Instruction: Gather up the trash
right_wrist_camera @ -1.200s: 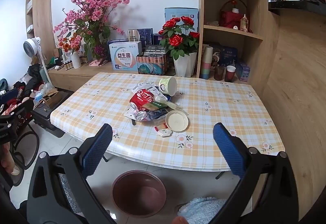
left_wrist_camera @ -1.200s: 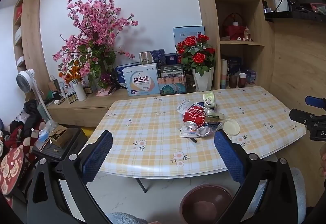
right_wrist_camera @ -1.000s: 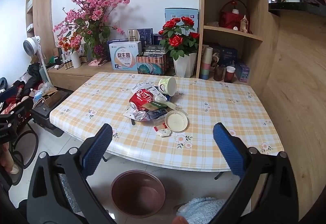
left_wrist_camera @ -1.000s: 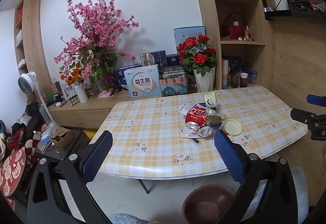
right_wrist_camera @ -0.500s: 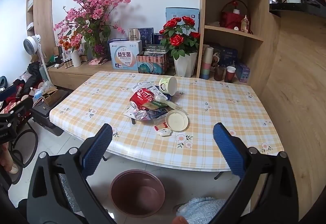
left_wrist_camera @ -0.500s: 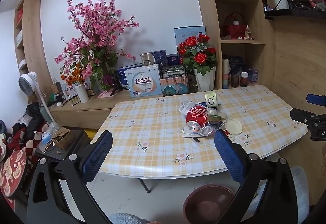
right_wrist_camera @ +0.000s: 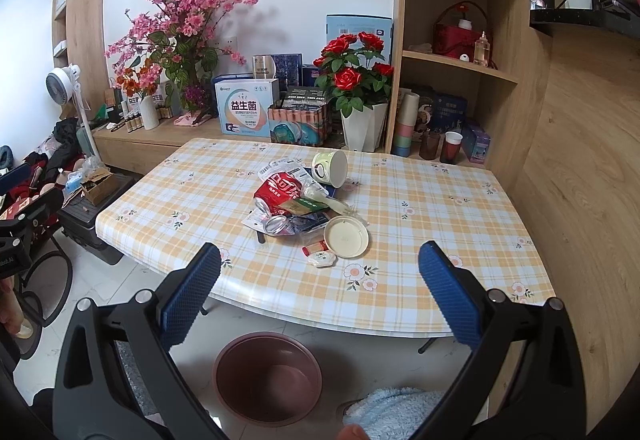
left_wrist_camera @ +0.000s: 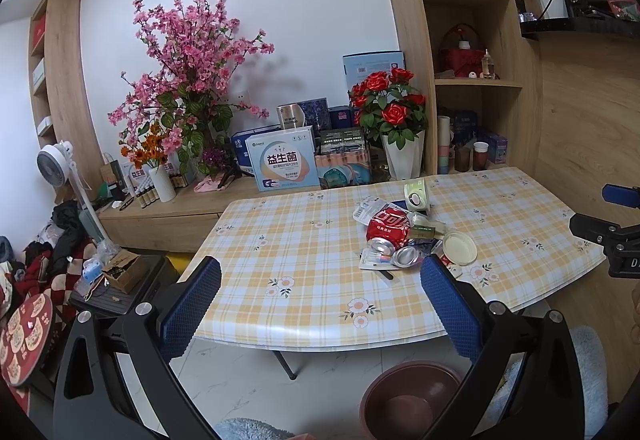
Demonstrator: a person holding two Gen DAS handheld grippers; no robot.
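A heap of trash lies mid-table on the checked cloth: a crushed red cola can point(left_wrist_camera: 387, 225) point(right_wrist_camera: 279, 189), a tipped paper cup point(right_wrist_camera: 330, 167) point(left_wrist_camera: 416, 194), a round lid point(right_wrist_camera: 346, 235) point(left_wrist_camera: 459, 247), a silver can end point(right_wrist_camera: 275, 224), wrappers and small packets point(right_wrist_camera: 320, 259). A brown bin point(right_wrist_camera: 267, 376) point(left_wrist_camera: 408, 398) stands on the floor in front of the table. My left gripper point(left_wrist_camera: 320, 300) and right gripper point(right_wrist_camera: 318, 288) are both open and empty, held back from the table's near edge.
The table point(right_wrist_camera: 400, 288) has a rounded front edge. Behind it a low shelf holds flower vases point(right_wrist_camera: 362, 128), boxes point(right_wrist_camera: 246, 108) and cups. A wooden wall is on the right. A fan point(left_wrist_camera: 54, 164), boxes and clothes clutter the floor at left. A fluffy slipper point(right_wrist_camera: 394, 414) lies beside the bin.
Both views have shifted only slightly; the left camera drifted a little so the table moved right in frame. Nothing on the table has moved.
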